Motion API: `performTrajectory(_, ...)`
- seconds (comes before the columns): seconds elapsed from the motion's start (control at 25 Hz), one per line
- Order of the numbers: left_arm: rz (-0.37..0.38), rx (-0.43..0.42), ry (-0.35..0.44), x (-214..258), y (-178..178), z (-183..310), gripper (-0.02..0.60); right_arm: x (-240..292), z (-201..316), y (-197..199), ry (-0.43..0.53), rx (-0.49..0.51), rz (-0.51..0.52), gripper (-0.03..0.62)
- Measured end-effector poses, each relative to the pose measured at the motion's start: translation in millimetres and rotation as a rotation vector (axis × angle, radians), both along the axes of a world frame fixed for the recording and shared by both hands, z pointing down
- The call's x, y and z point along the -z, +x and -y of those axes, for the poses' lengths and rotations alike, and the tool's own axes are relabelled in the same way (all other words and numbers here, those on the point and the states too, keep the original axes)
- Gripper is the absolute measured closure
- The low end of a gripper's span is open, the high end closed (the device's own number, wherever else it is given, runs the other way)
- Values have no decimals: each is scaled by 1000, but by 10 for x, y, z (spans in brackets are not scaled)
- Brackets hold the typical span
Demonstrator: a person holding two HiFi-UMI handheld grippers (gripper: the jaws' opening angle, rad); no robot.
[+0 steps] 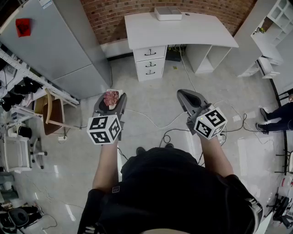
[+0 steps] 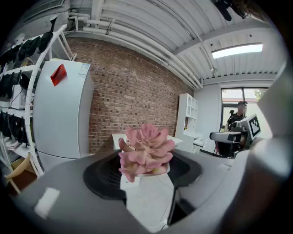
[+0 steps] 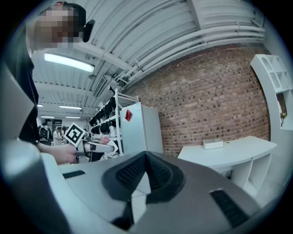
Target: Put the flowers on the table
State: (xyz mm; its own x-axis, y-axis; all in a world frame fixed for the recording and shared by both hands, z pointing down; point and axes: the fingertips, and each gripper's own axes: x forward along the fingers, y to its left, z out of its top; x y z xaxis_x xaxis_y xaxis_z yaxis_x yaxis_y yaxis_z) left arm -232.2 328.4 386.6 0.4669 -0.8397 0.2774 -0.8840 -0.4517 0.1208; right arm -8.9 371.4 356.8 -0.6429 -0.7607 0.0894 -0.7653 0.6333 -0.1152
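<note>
The left gripper (image 1: 111, 98) is clamped on a pink fleshy-petalled flower (image 1: 111, 97), its jaws standing wide on either side; the left gripper view shows the flower (image 2: 145, 151) seated between the dark ribbed pads (image 2: 104, 177), with a pale base beneath it whose shape cannot be made out. The flower is held in the air above the light tiled floor (image 1: 151, 103), well apart from the white curved desk (image 1: 192, 32), which stands ahead against the red brick wall (image 1: 114, 13). A flat white box (image 1: 168, 13) lies on the desk top. The right gripper (image 1: 184, 94) is closed, jaw tips meeting with nothing between them, as the right gripper view (image 3: 145, 158) confirms. A tall grey cabinet (image 1: 55, 50) bearing a red tag (image 1: 23, 26) stands to the left of the desk.
</note>
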Motion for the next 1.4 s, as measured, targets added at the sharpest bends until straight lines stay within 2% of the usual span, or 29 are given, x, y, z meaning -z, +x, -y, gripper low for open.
performTrajectory(0.52, 34, 5, -31, -105, 498, -57, 314, -118, -44, 490, -16, 11, 33, 586)
performTrajectory(0.76, 42, -5, -37, -154, 842, -109, 314, -68, -202, 728, 17, 56, 3, 585)
performTrajectory(1.12, 63, -40, -26, -181, 1407, -233, 314, -142, -356, 1248, -14, 43, 43, 585)
performTrajectory(1.4, 51, -45, -41, -271, 1561, -65, 314, -303, -209, 1402, -64, 35, 38, 585)
